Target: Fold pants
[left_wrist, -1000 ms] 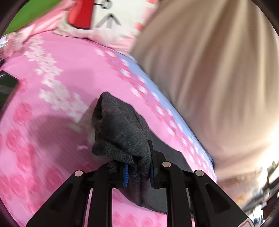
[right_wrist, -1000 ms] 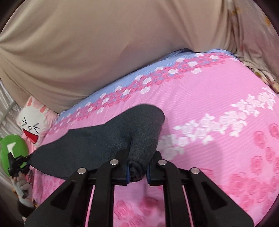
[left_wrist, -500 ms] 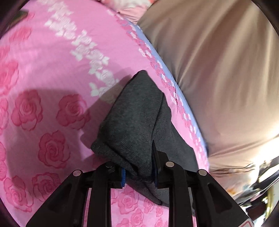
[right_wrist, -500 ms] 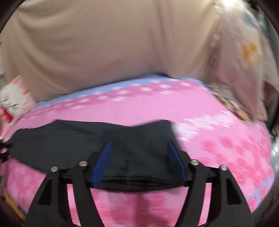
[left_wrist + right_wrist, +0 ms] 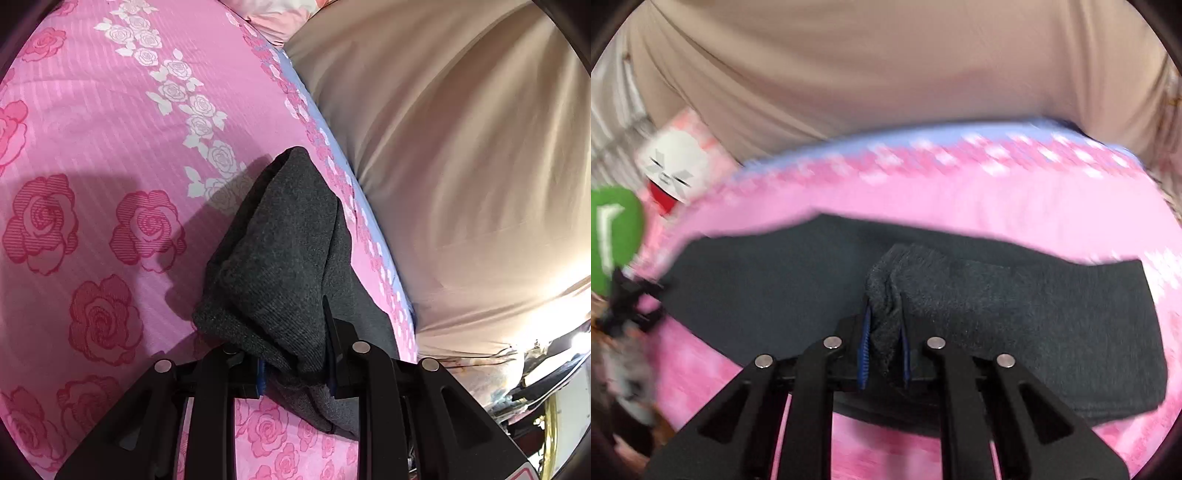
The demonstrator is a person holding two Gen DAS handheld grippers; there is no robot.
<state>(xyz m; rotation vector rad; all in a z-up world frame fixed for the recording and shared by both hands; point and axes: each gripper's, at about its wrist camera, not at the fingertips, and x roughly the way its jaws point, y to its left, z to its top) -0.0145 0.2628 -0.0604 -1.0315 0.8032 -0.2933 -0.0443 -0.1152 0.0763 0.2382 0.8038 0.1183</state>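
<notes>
1. The dark grey pants [image 5: 1015,314] lie stretched across the pink rose-print bedsheet [image 5: 92,147], with a tan cloth [image 5: 461,147] along the far edge of the bed. In the right wrist view a folded layer already sits over the flat layer beneath, so the step in hand looks like a lengthwise fold being carried over.

2. The left gripper [image 5: 295,369] has its jaws closed narrow on a bunched end of the fabric, which rises in a peak in front of them. The right gripper [image 5: 884,347] likewise pinches a thick roll of cloth between its blue pads [image 5: 864,343], jaws nearly together.

3. To do this step well, both grips should hold firm until the carried edge lies over the matching edge below; letting go early would probably leave a slumped corner.

4. The two grippers should travel at a matched height and pace, so that the fabric between them stays taut without being dragged across the sheet.

5. The carried layer wants lowering flat, edge to edge, not dropped, since the knit looks soft and likely to wrinkle.

6. The right wrist view is blurred, so exact edge alignment cannot be judged; a plush toy [image 5: 670,177] and a green object [image 5: 613,236] sit near the pants' left end and are best avoided.
</notes>
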